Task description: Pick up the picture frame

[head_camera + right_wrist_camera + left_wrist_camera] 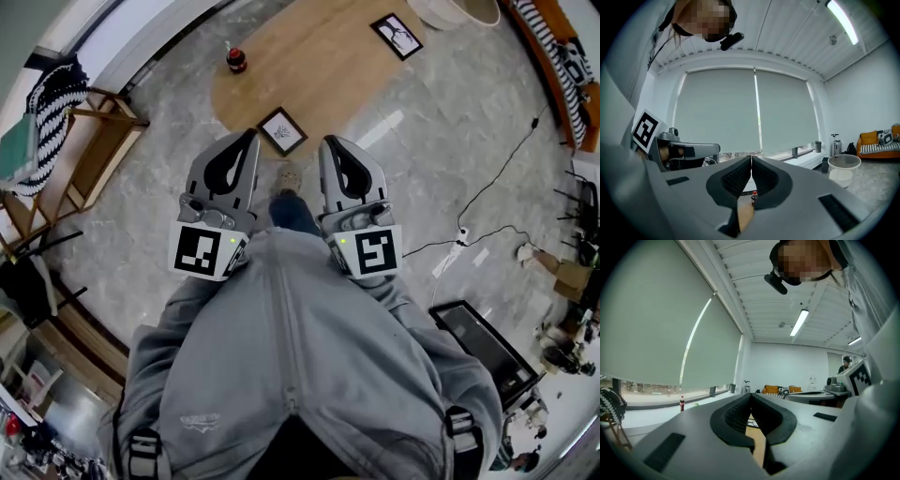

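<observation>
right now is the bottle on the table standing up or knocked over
Standing up. In the left gripper view the bottle stands upright, cap on top; the head view shows it on the wooden table.

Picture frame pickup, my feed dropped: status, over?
Left tongs and right tongs shut, empty. Picture frame flat on wooden table, just ahead, untouched. Nothing between; bottle and second frame sit farther back.
</observation>
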`<state>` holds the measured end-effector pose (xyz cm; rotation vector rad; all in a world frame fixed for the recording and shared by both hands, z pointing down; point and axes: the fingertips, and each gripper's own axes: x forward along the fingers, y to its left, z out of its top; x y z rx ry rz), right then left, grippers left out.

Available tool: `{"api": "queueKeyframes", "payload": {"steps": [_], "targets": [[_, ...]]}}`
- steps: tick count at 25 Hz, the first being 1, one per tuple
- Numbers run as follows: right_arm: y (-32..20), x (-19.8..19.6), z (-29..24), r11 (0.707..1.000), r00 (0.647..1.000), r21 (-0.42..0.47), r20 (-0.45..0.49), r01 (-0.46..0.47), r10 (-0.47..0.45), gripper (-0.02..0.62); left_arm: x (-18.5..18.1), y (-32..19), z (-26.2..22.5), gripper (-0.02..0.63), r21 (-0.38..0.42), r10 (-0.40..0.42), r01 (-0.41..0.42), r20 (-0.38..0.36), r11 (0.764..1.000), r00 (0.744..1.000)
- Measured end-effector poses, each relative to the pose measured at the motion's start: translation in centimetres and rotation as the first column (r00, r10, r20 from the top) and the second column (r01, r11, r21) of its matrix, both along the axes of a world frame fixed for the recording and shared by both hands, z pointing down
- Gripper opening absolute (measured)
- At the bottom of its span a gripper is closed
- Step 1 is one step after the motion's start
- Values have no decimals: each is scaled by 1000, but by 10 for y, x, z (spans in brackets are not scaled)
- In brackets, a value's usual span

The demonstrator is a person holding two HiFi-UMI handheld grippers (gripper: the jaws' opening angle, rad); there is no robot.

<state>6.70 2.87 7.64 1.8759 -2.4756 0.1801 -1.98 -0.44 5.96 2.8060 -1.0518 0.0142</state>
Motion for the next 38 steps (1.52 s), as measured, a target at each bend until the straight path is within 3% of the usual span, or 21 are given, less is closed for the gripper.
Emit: {"api": "queueKeyframes", "payload": {"steps": [6, 10, 12, 22, 38], "targets": [[-52, 40, 7, 999, 998, -2, 32, 52, -52, 31, 38, -50, 8, 18, -13, -35, 35, 25, 999, 999], [-76, 57, 6, 995, 995, 48, 51, 84, -86, 32, 55, -69, 14, 18, -21, -51, 51, 30, 998, 998], [-84, 63, 16, 995, 994, 1, 39, 99, -99, 31, 61, -78, 14, 18, -26, -59, 60, 30, 998, 998], [-105, 50, 41, 985, 986, -58, 51, 165, -162, 31, 50, -99, 31, 18, -75, -94, 97, 38, 993, 995], [-124, 53, 66, 983, 995, -164, 77, 83, -71, 31, 47, -122, 55, 18, -140, -1, 14, 88, 990, 996]]}}
